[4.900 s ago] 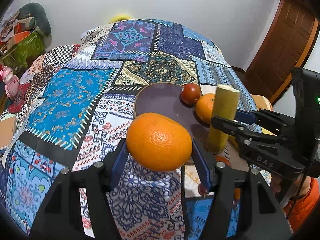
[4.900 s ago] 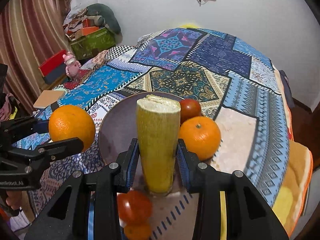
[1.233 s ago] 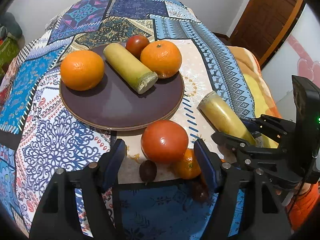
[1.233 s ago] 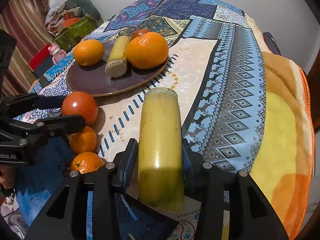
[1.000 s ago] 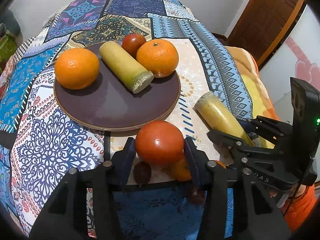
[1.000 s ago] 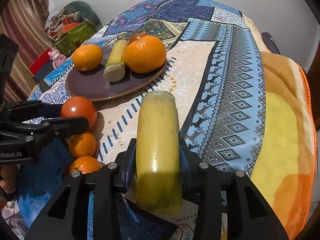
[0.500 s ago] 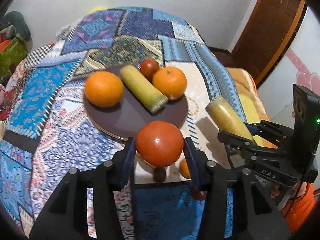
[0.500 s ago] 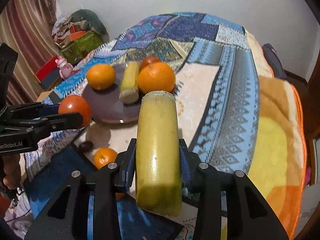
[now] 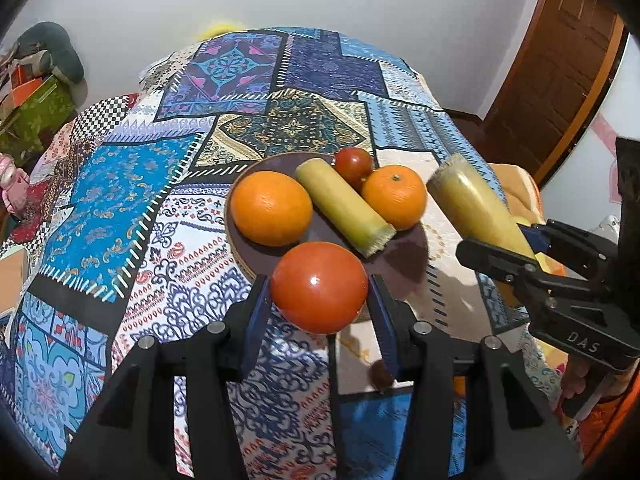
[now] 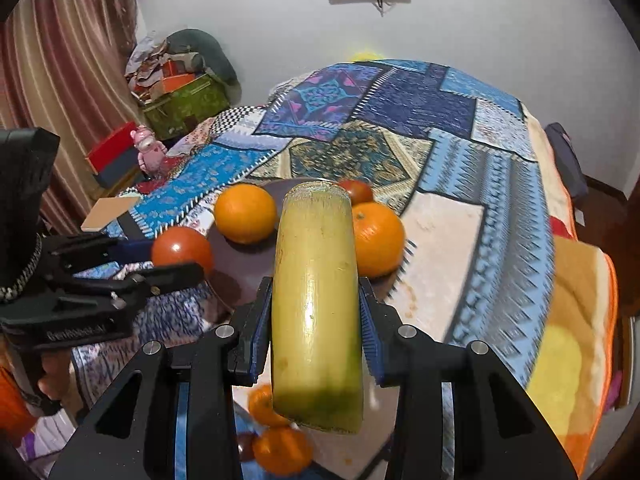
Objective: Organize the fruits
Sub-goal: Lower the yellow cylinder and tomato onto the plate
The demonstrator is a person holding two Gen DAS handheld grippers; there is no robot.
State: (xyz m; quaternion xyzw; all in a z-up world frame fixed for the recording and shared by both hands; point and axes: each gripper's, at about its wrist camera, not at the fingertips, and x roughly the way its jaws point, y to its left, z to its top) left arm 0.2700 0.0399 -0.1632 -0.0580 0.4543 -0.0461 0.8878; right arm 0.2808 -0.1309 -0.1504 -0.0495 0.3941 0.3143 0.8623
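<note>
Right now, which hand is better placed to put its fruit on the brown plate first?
Left. Its jaws hold the round red tomato just above the near bare part of the brown plate; the right hand's yellow-green cane piece hangs beside the rim, past the orange.

My left gripper clamps a glossy red tomato in the air just before the dark plate; my right gripper grips a yellow-green sugarcane piece lengthwise, cut end forward. On the plate lie two oranges, a second cane piece and a small tomato. Small oranges sit on the cloth below.
</note>
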